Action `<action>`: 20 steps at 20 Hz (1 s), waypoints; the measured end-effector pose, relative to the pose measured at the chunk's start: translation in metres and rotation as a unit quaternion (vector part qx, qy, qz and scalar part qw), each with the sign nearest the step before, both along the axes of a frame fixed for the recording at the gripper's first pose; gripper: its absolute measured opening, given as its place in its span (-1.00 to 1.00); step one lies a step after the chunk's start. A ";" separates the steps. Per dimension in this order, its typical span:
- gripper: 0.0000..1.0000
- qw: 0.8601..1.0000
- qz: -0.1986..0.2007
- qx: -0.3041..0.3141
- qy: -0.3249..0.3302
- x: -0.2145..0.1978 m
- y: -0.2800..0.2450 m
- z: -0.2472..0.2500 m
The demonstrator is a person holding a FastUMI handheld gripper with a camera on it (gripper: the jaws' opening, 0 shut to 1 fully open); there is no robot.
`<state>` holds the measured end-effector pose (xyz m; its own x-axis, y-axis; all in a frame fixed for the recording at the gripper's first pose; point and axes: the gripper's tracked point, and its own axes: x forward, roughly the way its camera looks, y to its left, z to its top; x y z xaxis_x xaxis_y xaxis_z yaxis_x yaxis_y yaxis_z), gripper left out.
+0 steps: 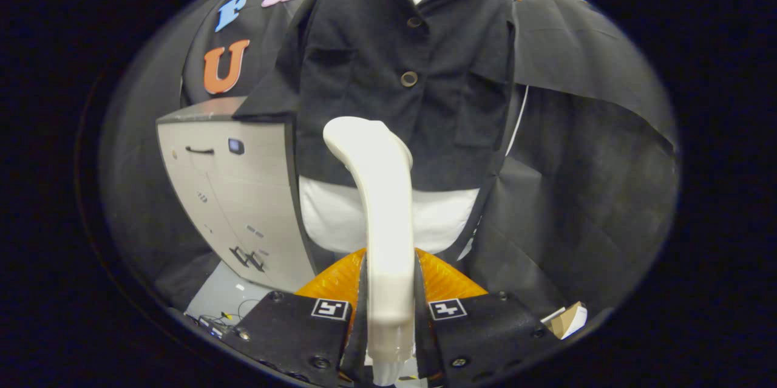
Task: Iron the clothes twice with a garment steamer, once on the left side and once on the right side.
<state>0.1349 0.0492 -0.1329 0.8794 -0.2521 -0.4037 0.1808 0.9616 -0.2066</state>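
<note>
- The garment steamer (379, 206) is pinched between my two fingers: its pale handle rises from between them and curves over, so the head sits in front of the lower middle of the jacket (407, 72).
- My gripper (390, 309) is pressed together on that handle, a finger on each side, so the pick-up is done.
- The dark jacket hangs buttoned on a hanger just beyond the steamer, facing me, with a white garment (340, 218) showing below its hem and at the collar.
- I cannot tell whether the head is touching the cloth or only held close before it; no steam shows.
- I judge the work to be at or near its start, or between passes: the head is centred, on neither the left panel nor the right, and nothing in the cloth says a side is done.
- At least one side pass appears left to do, perhaps both.
- Further out, a pale cabinet (237, 194) stands to the jacket's left, and something orange (340, 279) lies just ahead of my fingers.
</note>
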 end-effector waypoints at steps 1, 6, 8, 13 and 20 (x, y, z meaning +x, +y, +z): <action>-0.31 1.000 -0.003 0.002 -0.016 0.000 -0.007 0.019; -0.31 0.992 0.011 0.013 -0.126 0.030 -0.031 0.118; -0.31 0.985 0.022 0.019 -0.168 0.045 -0.039 0.155; -0.31 0.960 0.049 0.007 -0.277 0.073 -0.081 0.241; -0.31 0.936 0.102 0.041 -0.334 0.118 -0.109 0.303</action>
